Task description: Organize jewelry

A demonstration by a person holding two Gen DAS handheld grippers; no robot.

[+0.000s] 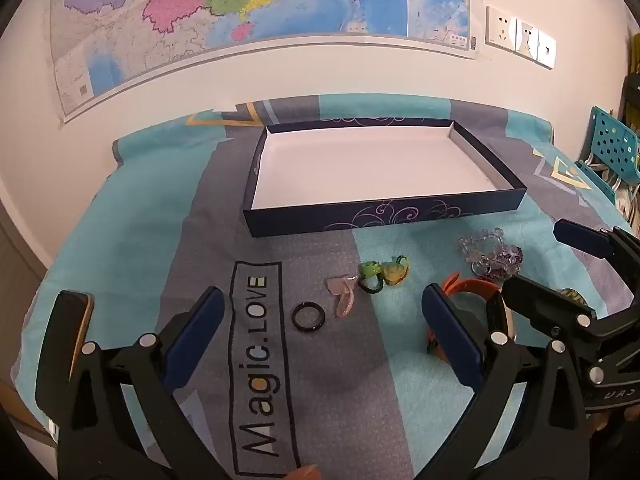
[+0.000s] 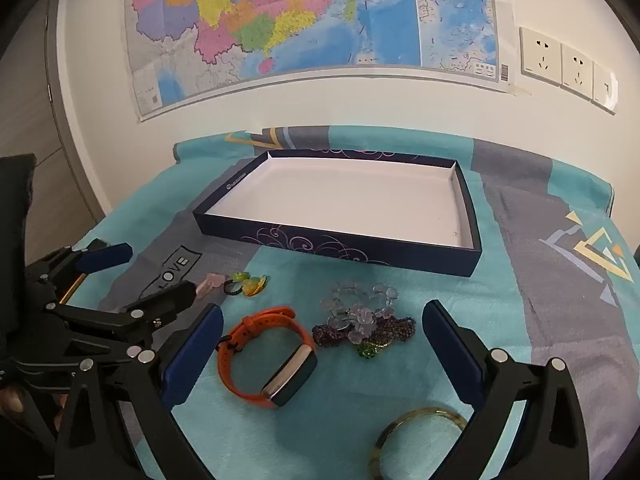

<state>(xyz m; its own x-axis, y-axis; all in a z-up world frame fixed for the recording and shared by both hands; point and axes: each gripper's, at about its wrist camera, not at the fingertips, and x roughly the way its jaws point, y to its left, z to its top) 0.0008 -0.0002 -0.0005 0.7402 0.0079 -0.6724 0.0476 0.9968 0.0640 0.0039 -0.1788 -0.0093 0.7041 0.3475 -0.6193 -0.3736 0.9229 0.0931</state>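
Nearest, both claws, left claw [image 1: 320, 332] and right claw [image 2: 322, 350], hang wide open and empty above the bed's front edge. Between the right's jaws lies the orange watch [image 2: 266, 356], light and springy, best pinched across its strap. Beyond, slippery bead bracelets [image 2: 362, 320] tangle; the empty box [image 2: 340, 250] sits mid-bed.

Orange watch [image 2: 264, 356] — navy swirl-patterned box [image 2: 336, 245]

wall map [image 2: 312, 20], wall sockets [image 2: 568, 66], patterned cloth [image 2: 552, 320], blue chair [image 1: 612, 148]
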